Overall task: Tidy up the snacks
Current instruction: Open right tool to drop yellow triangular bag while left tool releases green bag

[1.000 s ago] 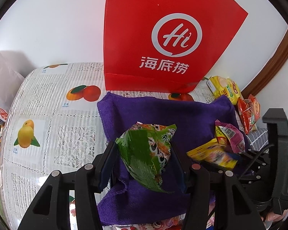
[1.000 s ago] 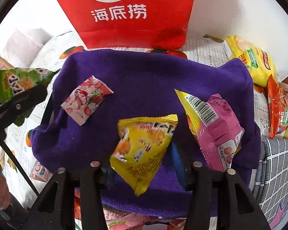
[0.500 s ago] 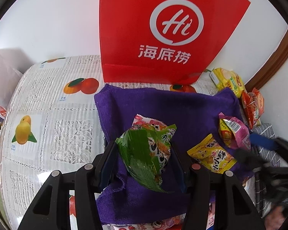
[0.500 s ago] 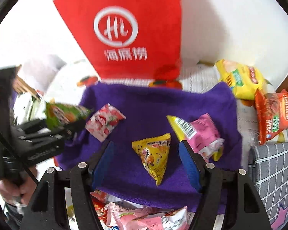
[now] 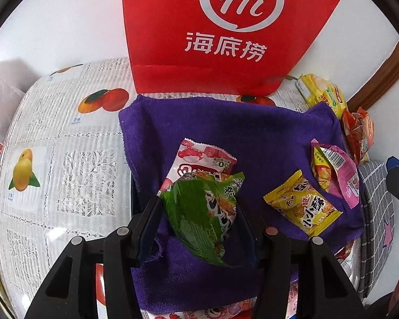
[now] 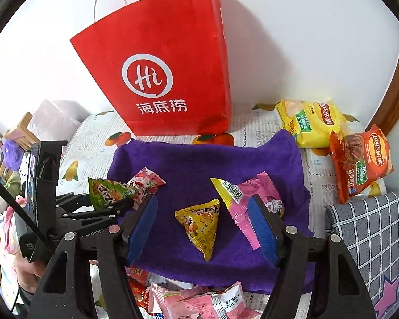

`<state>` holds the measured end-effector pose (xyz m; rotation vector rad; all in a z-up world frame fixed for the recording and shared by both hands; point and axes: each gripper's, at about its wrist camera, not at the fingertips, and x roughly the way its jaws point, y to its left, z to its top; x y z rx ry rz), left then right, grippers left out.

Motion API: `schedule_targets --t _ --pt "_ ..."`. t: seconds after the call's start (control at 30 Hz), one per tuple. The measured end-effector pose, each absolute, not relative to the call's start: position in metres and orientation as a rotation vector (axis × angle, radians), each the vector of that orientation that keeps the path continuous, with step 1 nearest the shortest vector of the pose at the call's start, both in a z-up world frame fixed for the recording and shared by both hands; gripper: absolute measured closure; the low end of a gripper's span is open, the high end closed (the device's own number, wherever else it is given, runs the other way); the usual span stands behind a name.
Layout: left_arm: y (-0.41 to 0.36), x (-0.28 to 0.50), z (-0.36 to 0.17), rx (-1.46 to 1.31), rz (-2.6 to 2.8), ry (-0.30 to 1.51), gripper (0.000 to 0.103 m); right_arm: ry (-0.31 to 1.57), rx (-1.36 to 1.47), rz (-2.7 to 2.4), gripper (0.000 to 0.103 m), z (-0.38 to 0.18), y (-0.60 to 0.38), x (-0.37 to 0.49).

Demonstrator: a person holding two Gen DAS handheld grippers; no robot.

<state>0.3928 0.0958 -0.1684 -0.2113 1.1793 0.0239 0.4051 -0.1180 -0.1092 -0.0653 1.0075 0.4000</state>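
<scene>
- Over the purple towel, a green snack packet is gripped by the left gripper.
- The right gripper is held parted and empty above the yellow packet.

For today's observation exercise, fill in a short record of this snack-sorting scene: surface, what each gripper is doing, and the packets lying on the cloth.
surface: purple cloth on a fruit-print tablecloth
left gripper: shut on green packet
right gripper: open, empty, above yellow packet
on cloth: yellow packet, pink packet, red-and-white packet
backdrop: red paper bag
</scene>
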Motion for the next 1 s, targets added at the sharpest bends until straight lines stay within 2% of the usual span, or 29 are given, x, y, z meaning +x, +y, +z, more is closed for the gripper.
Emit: schedule_targets --t 0.1,0.23,0.7,1.0 --pt "0.097 0.393 -0.169 -0.223 0.016 1.192 0.05 1.01 -0.075 0.401 0.033 -0.111 -0.116 0.404" --pt "0.097 0.394 -0.166 -0.239 -0.001 1.196 0.04 1.008 -0.086 0.401 0.033 -0.111 -0.112 0.403" --pt "0.114 0.385 -0.135 -0.246 0.047 1.12 0.04 0.961 -0.132 0.405 0.033 -0.101 -0.103 0.382" --pt "0.11 0.375 -0.116 -0.262 0.008 1.084 0.04 0.987 -0.135 0.334 0.033 -0.133 -0.145 0.331"
